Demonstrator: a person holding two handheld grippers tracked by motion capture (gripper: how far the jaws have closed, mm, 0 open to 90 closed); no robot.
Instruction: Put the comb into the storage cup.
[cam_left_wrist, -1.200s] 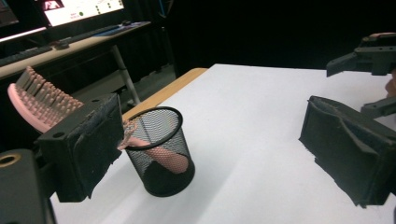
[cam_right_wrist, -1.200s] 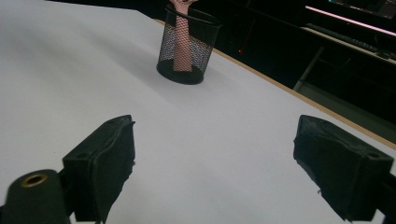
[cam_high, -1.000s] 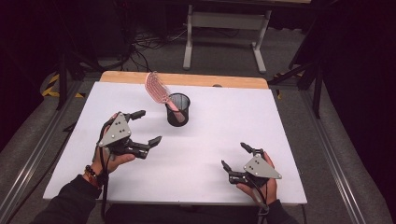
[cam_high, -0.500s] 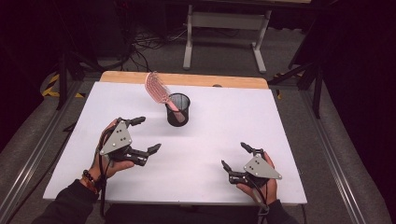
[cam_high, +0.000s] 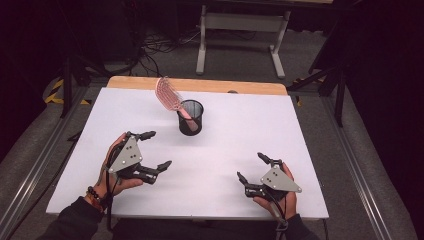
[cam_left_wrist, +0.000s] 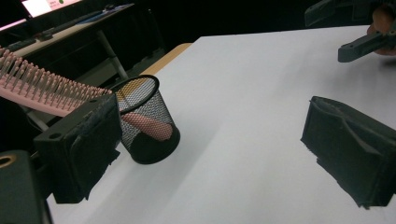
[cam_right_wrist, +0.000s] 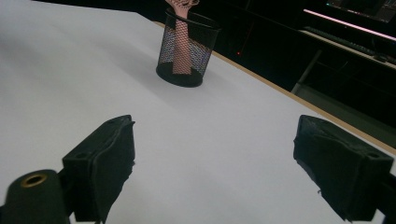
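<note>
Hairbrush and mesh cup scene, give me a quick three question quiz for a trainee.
1. True or false: the pink hairbrush lies flat on the table.
2. Which claw is nearer the mesh cup: A, the left claw, or B, the right claw?
3. Fill in: both claws are ___ and hold nothing.

Key: 1 false, its handle stands in the cup and it leans out over the rim; 2 A; 3 open.

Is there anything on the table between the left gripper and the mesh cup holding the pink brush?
No. In the high view, only bare white tabletop separates the open left gripper from the mesh cup holding the pink hairbrush.
</note>
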